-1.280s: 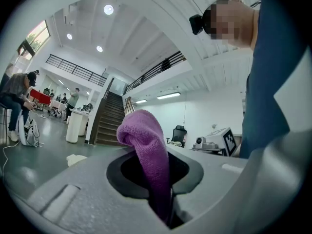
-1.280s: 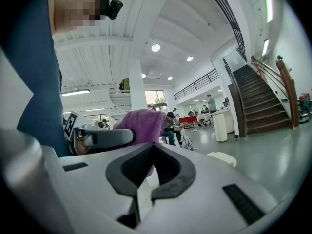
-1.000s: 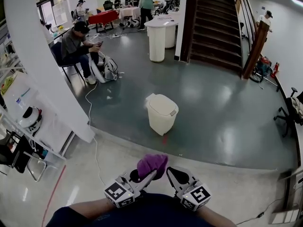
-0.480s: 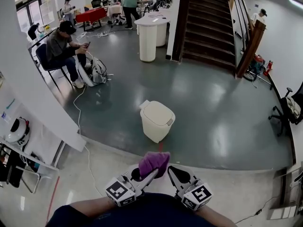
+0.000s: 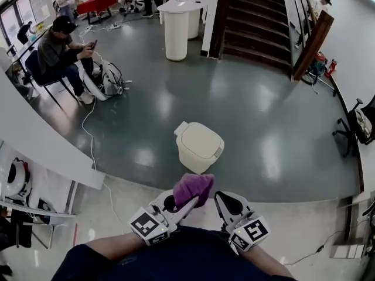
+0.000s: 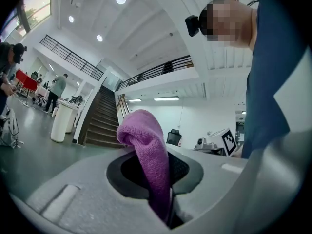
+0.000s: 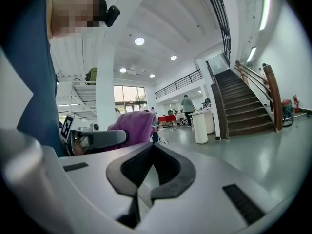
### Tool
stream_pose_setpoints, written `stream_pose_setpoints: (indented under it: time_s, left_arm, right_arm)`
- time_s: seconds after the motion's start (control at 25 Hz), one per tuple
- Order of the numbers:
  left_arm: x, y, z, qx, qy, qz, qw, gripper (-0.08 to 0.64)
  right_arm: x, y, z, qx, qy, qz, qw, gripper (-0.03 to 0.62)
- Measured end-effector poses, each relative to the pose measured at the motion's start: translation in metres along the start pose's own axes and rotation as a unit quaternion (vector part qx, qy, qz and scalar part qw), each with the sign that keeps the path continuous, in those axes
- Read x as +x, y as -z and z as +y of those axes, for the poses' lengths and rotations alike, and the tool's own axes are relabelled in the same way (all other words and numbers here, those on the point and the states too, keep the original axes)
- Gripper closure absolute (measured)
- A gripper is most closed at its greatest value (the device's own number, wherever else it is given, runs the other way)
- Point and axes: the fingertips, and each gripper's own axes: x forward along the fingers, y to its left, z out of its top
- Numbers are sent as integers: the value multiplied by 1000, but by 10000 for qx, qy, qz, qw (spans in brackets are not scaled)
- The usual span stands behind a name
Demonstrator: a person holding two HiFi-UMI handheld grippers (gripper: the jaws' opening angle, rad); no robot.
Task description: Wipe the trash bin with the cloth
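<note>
A cream trash bin [image 5: 199, 147] with a closed lid stands on the dark grey floor ahead of me. My left gripper [image 5: 183, 205] is held close to my body, shut on a purple cloth [image 5: 193, 188] that bunches up above its jaws; in the left gripper view the cloth [image 6: 148, 155] rises from between the closed jaws. My right gripper [image 5: 221, 201] sits just right of it, jaws shut with nothing between them. From the right gripper view the cloth [image 7: 130, 127] shows at the left. Both grippers are well short of the bin.
A seated person [image 5: 58, 54] with a backpack [image 5: 108, 78] is at far left. A white round column table [image 5: 176, 31] and a dark staircase [image 5: 258, 22] stand behind the bin. A white cable [image 5: 89, 145] runs along the floor at left. An office chair [image 5: 356, 127] is at right.
I have moved forward toward the bin; it now lies closer and lower in the head view. Both grippers keep the same pose, the cloth still held.
</note>
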Motion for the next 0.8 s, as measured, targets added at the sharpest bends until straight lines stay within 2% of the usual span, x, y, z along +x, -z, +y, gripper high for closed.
stream_pose_setpoints:
  time_s: [0.28, 0.56, 0.8]
  left_arm:
    - [24, 1, 44, -189, -44, 159, 9997, 502]
    - [66, 0, 69, -161, -409, 142, 9989, 502]
    - [96, 8, 93, -114, -717, 292, 9969, 502]
  right_arm:
    - [34, -3, -34, 116, 86, 65, 9999, 582]
    - [51, -7, -80, 163, -197, 88, 9996, 581]
    - [58, -17, -114, 165, -387, 42, 9991, 582]
